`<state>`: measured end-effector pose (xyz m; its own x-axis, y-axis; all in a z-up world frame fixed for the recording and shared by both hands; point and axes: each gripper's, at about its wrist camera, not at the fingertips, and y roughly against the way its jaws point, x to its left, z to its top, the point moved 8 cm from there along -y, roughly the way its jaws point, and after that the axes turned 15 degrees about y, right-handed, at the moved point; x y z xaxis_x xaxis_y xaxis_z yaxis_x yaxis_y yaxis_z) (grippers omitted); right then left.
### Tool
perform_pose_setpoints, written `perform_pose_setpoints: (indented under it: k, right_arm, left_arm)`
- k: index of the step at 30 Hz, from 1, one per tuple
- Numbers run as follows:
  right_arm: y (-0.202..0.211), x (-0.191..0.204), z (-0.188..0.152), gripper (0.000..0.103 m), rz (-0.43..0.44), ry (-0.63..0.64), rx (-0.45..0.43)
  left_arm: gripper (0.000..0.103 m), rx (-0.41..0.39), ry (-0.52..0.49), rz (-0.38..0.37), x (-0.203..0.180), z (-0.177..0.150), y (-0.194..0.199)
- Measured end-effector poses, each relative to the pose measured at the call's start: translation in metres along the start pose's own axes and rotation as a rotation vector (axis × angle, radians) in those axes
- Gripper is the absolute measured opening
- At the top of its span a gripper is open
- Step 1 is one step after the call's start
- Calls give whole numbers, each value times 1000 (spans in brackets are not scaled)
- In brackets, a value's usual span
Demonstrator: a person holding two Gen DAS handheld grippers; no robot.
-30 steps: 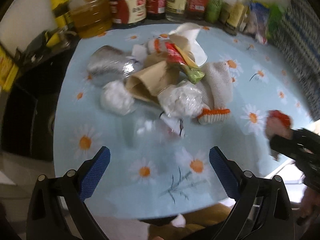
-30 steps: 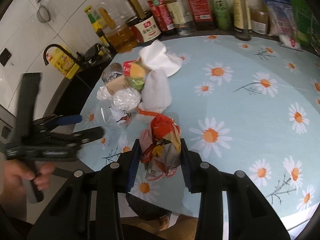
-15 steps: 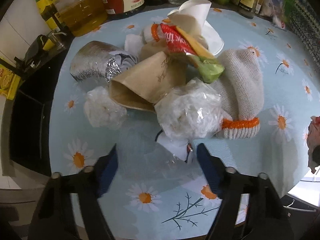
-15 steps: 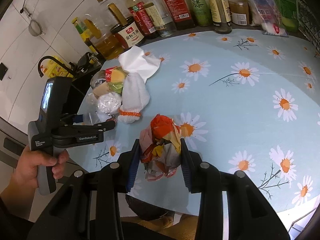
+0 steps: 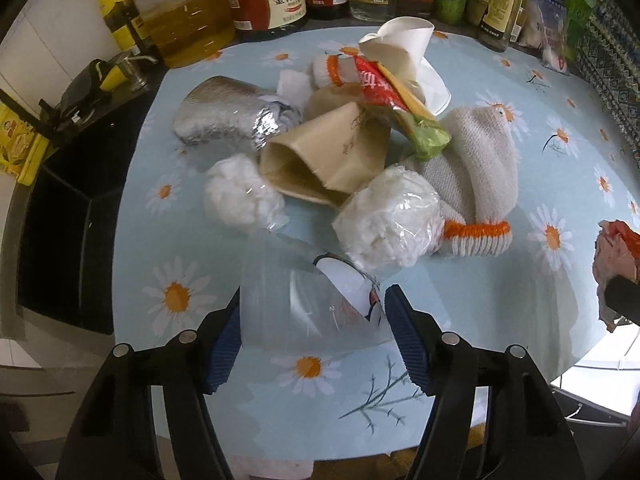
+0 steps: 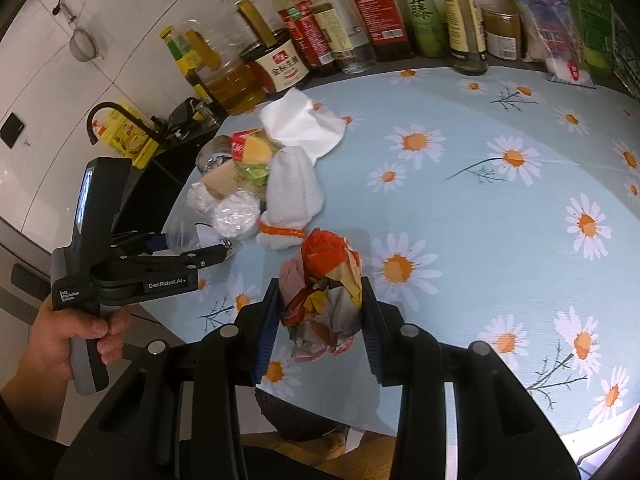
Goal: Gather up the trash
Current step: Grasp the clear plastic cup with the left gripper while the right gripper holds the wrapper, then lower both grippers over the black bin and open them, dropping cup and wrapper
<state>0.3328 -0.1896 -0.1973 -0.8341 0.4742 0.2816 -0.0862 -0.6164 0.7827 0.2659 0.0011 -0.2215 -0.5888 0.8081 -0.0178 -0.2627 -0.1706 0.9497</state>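
Note:
My left gripper [image 5: 314,300] points down at the near edge of a trash pile, and its jaws are closing on a clear plastic bag [image 5: 296,300] whose sides both blue pads touch. Behind the bag lie two film-wrapped white wads [image 5: 388,220], a brown paper bag [image 5: 332,156], a foil wrapper [image 5: 224,116], a red and green snack wrapper [image 5: 400,100] and a white glove with an orange cuff [image 5: 480,168]. My right gripper [image 6: 320,284] is shut on a crumpled orange paper ball [image 6: 320,280], held above the table's front.
The round table wears a blue daisy cloth [image 6: 500,208]. Several sauce and oil bottles [image 6: 320,28] line its far edge, with snack bags [image 6: 560,20] at the back right. A black stove top [image 5: 60,220] lies left of the table. A person's hand [image 6: 68,332] holds the left gripper.
My left gripper came in over the pile's near edge and its wide jaws narrowed around the clear plastic bag. The right gripper kept still with the paper ball.

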Motion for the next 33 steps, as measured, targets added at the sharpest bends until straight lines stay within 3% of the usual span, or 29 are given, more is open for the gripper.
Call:
perform_pose_setpoints:
  k: [18,33]
  right_arm:
    - [-8,68,-6,39,18,66,23]
    - [-22,136,-56,39,16,73,105]
  left_arm:
    - [65,-18,72,-96,49,-37,36]
    - [65,21,36,-222,76,-107,73]
